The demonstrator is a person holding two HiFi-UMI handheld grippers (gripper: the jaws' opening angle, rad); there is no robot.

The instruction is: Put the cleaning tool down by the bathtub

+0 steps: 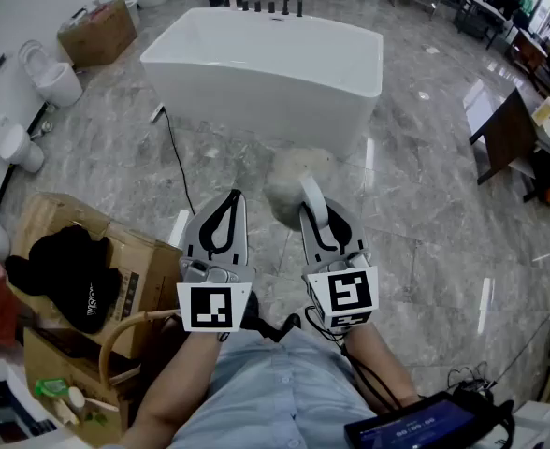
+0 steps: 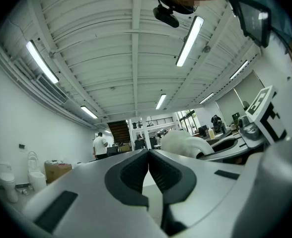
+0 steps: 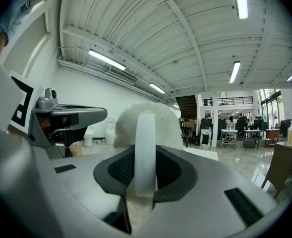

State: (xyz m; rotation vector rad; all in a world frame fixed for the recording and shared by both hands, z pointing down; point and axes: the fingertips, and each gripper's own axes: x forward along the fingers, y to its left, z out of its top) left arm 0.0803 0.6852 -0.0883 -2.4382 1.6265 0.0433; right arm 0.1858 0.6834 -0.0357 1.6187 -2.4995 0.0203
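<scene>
Two grippers raised | left gripper (image 1: 235, 195) jaws together, empty | right gripper (image 1: 311, 204) clamped on handle of fluffy white cleaning tool (image 1: 282, 190), well short of bathtub (image 1: 266, 73) | step: carrying, seemingly | next likely: approach, lower tool to floor (image 1: 415, 185) beside bathtub

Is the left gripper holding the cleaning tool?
No, the left gripper is shut with nothing in it; the right gripper grips the tool by its white handle.
</scene>
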